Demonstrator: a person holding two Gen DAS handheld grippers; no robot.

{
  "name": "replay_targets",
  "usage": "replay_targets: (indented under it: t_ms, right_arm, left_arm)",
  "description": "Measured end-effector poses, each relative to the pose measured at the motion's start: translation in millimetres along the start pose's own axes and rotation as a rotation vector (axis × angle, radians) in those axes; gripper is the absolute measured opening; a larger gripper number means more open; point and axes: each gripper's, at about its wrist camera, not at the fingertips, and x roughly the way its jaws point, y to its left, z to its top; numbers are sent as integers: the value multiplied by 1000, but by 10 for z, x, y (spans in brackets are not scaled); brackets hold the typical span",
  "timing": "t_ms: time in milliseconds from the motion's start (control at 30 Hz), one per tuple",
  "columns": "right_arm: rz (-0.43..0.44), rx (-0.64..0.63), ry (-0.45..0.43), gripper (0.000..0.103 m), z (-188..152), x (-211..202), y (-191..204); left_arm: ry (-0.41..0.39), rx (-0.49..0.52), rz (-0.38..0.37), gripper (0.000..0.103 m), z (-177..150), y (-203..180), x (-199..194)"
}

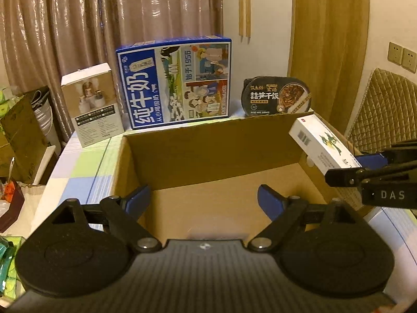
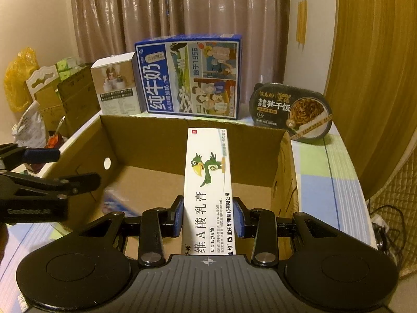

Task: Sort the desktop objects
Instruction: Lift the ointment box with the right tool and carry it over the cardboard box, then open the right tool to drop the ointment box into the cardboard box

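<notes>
1. Nearest the right wrist camera, the right gripper (image 2: 209,217) is clamped on a slim white ointment carton (image 2: 207,182) — its blue pads press both long sides. The carton is smooth printed card with a green cartoon bird, and it points forward over the open box.
2. Nearest the left wrist camera, the left gripper (image 1: 204,199) has its jaws spread wide with nothing between them, hanging above the box's near edge. Its body is matt black plastic with ribbed grey housing and blue pads.
3. The box (image 1: 208,140) is plain brown corrugated cardboard, rectangular, top flaps gone, with a round hole in one side wall. A blurred blue-and-white item (image 2: 117,200) lies on its floor near the left wall; what it is cannot be told.
4. Progress, as a judgement: sorting looks partly done. One item seems already inside, the ointment carton is held above the box and not yet released, and more things wait behind.
5. Behind the box, on a pastel checked tablecloth (image 2: 328,180), stand a small white product box (image 1: 91,104), a large glossy blue milk case (image 1: 174,82) and a dark oval ready-meal tub (image 1: 276,96) tilted on its edge.
6. Farthest back — shiny pleated brown curtains (image 1: 104,18) and a wooden door panel (image 2: 372,78).
</notes>
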Motion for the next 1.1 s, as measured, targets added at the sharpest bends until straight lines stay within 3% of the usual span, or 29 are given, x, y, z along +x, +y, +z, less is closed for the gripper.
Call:
replay_targets:
  t_ms: [233,333,367,433,900,1100]
  right_arm:
    - [11,5,-9,35,33,13,63]
    - [21,28,-61,37,67,-17,57]
    - [19,35,-71,52,81,-27,46]
    - [-2,42,-102,71,80,-89,28]
    - [-17,70,-150,71,-132,-834,19]
    - [11,97,-148,73,-381,-1249,155]
  left_arm:
    - [-5,-18,22,86,-38,116,-126]
    - [-10,-16,23,86,-37,119,-174]
    - [-12,-15,23,86,-34,118,-193]
    - [-18,-16,23,86,-33,123,-232]
    - [-33,-54,29,87,-145,172,-757]
    - [-41,-73,50,88,-275,217,-1147]
